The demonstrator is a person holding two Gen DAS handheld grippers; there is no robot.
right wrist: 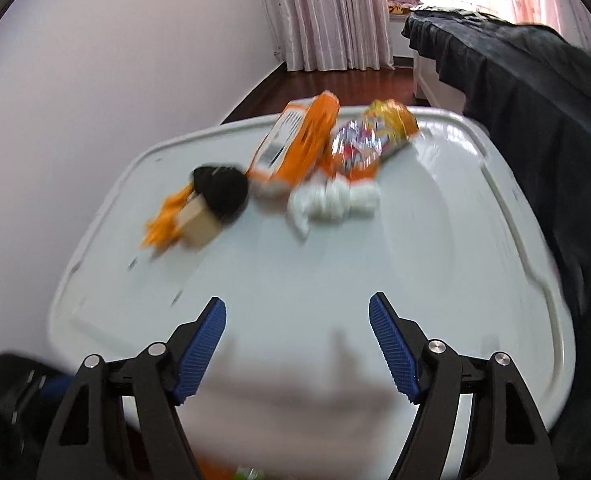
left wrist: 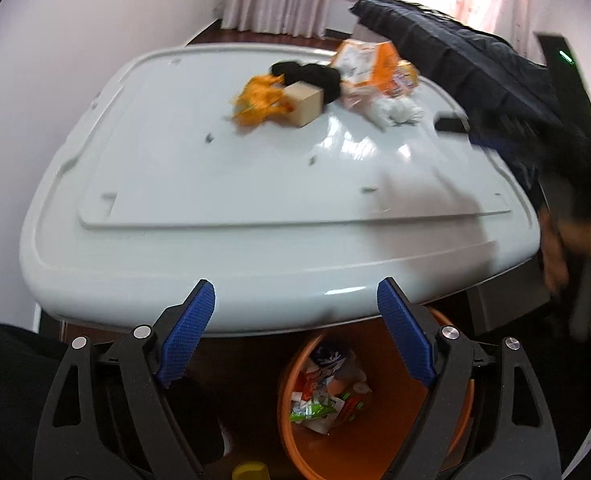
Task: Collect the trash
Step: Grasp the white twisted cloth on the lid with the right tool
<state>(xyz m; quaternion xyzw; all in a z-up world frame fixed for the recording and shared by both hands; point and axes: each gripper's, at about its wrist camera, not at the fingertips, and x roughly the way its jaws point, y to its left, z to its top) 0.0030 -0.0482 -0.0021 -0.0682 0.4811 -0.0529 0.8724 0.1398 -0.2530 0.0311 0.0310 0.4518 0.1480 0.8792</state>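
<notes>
Trash lies at the far side of the white table point(left wrist: 235, 184): an orange shredded wrapper point(left wrist: 255, 98), a wooden block point(left wrist: 305, 102), a black wad point(left wrist: 309, 74), an orange carton point(left wrist: 365, 62), a shiny snack bag point(right wrist: 375, 140) and crumpled white tissue point(left wrist: 397, 112). An orange bin point(left wrist: 375, 432) with wrappers inside stands on the floor below the table's near edge. My left gripper point(left wrist: 295, 300) is open and empty above the bin. My right gripper point(right wrist: 297, 316) is open and empty over the table, short of the tissue point(right wrist: 335, 200).
A dark-sleeved arm point(left wrist: 475, 68) reaches across the right side in the left wrist view. A white wall lies left, curtains point(right wrist: 327, 16) and a wooden floor behind the table. A yellow object point(left wrist: 251, 472) sits on the floor by the bin.
</notes>
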